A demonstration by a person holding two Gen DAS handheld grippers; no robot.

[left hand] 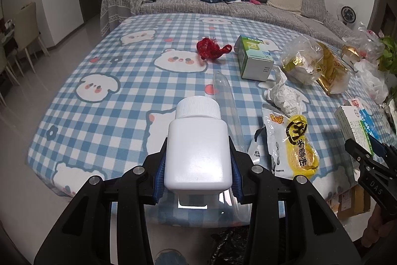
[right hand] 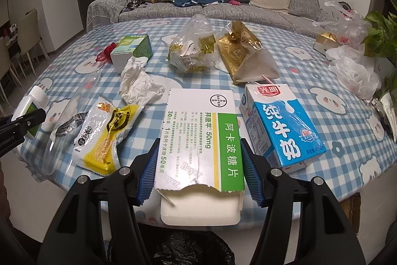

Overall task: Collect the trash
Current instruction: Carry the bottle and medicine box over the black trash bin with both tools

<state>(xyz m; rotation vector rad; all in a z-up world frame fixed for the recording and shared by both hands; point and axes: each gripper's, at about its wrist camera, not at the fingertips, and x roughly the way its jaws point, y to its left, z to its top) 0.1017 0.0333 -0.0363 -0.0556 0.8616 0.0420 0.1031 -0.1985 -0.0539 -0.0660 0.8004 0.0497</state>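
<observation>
Grippers are each gripping trash above the near edge of a checkered table (right hand: 310, 71): the left gripper (left hand: 197, 174) is clamping a white plastic bottle (left hand: 197, 153), the right gripper (right hand: 199, 170) a torn medicine box (right hand: 201, 140), beside a milk carton (right hand: 280, 126).

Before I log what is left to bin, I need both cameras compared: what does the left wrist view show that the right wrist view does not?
Only the left wrist view shows the left hand-held gripper from behind, closed on the white bottle, and the whole red mesh scrap.

Only the right wrist view shows the blue milk carton and the right hand-held gripper closed on the torn medicine box.

Both show the crumpled tissue, the yellow snack wrapper, the green and white box and the checked tablecloth.
</observation>
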